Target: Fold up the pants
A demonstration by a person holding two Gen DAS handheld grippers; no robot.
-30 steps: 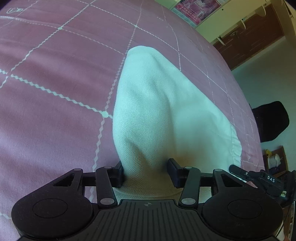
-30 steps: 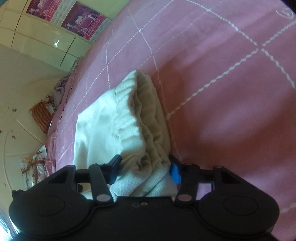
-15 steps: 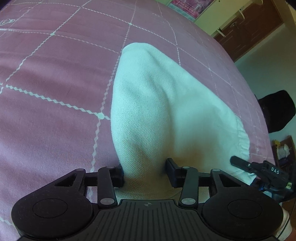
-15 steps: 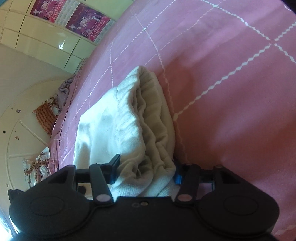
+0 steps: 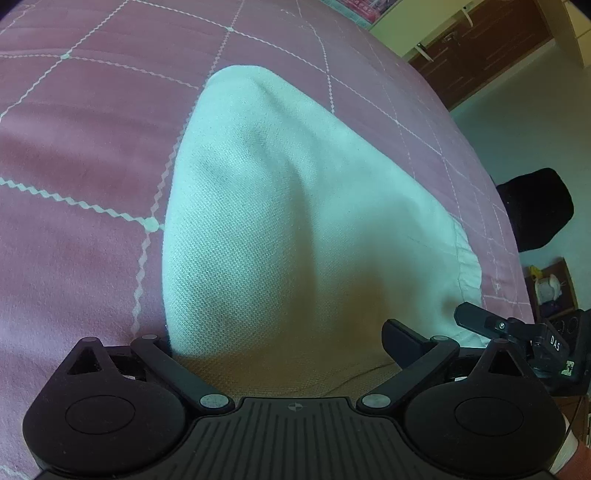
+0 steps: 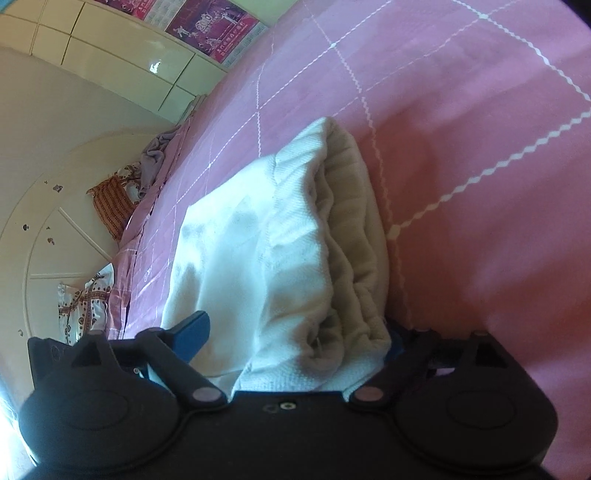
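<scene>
White folded pants (image 5: 288, 184) lie on the pink checked bedcover (image 5: 74, 129). My left gripper (image 5: 280, 332) is at their near end, its jaws opening wide. The fabric lies loose between them and hides the left fingertip. In the right wrist view the ribbed waistband end of the pants (image 6: 332, 240) is stacked in thick folds. My right gripper (image 6: 295, 332) straddles that end, its jaws opening too. Its blue left pad (image 6: 192, 332) stands off the cloth and its right pad sits at the fold's edge. Part of the right gripper (image 5: 517, 332) shows at the left view's lower right.
The bedcover (image 6: 480, 147) spreads wide around the pants. A dark wooden cabinet (image 5: 480, 44) and a black chair (image 5: 535, 210) stand past the bed's right side. Patterned pillows and cloth (image 6: 110, 206) lie by the white curved headboard (image 6: 55, 221). Posters (image 6: 210, 26) hang on the wall.
Both grippers' jaws have spread from a pinch on the fabric to wide apart, letting go of the pants. The pants have settled flatter on the bed.
</scene>
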